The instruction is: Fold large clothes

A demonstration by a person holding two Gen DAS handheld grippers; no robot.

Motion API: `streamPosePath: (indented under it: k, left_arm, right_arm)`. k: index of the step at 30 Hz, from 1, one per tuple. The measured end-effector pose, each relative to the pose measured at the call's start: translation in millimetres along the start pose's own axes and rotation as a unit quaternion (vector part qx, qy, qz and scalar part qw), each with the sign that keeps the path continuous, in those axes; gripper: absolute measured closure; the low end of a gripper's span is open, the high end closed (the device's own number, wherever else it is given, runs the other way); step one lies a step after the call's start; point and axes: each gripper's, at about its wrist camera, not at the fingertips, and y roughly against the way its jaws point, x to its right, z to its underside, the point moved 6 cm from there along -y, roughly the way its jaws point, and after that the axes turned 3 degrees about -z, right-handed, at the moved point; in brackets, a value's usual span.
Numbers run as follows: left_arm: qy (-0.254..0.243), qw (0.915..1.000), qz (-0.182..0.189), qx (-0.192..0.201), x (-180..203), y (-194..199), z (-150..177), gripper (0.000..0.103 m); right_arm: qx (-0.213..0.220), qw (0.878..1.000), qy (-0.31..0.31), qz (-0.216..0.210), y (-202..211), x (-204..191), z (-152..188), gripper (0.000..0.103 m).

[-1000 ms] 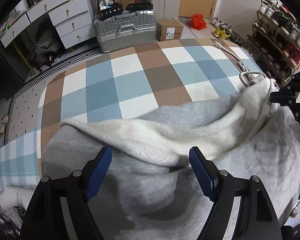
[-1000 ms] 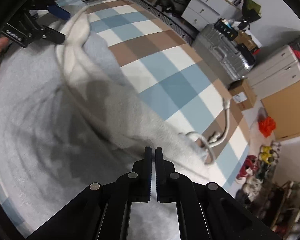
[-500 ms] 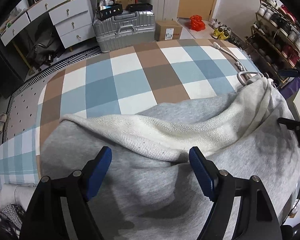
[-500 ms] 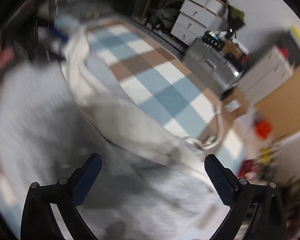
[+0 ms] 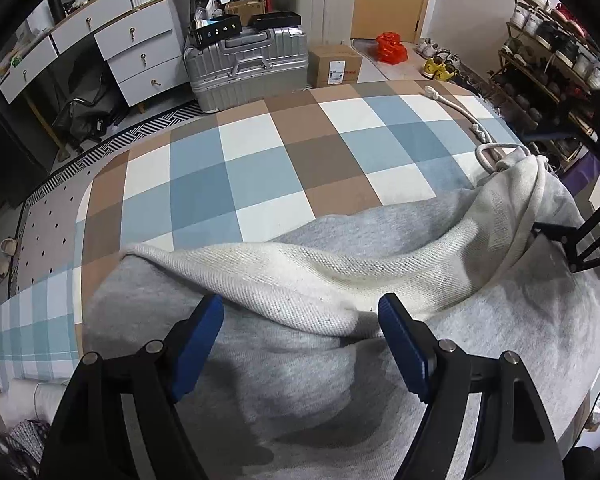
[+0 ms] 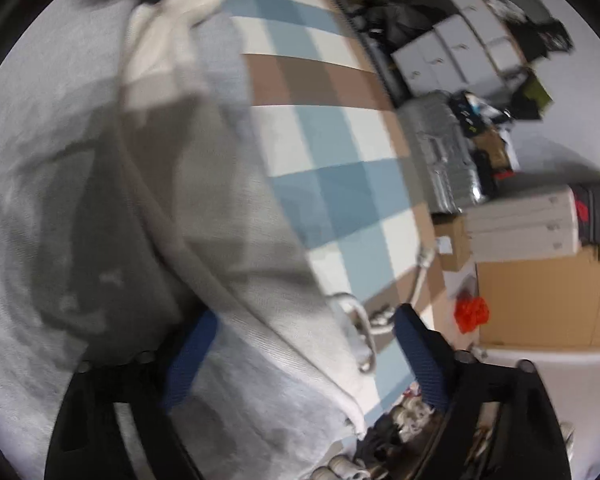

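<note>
My left wrist view is sharp and evenly lit — soft indoor light, no glare, the weave of the grey garment [image 5: 300,380] crisp. The left tongs [image 5: 300,336] throw a dim shadow onto the cloth just below them. Fisheye bending curves the checked bedspread [image 5: 236,176] and the frame corners go black. My right wrist view is smeared by motion blur — the suitcase [image 6: 440,156] and drawers are soft, and a broad dark shadow lies across the garment at left.
</note>
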Motion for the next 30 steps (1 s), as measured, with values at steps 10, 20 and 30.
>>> streamPosePath:
  k: [10,20,30]
  left_arm:
    - [0.007,1.0,-0.002,-0.004,-4,-2,4,0.027]
    - [0.01,0.9999,-0.003,0.005,-6,2,-1,0.027]
    - [0.006,1.0,0.0,-0.003,-3,-2,4,0.027]
  right_arm:
    - [-0.009,0.994,-0.096,-0.05,-13,12,-10,0.098]
    - [0.065,0.981,-0.174,-0.061,23,42,-4,0.103]
    - [0.027,0.979,-0.163,-0.116,12,19,6,0.101]
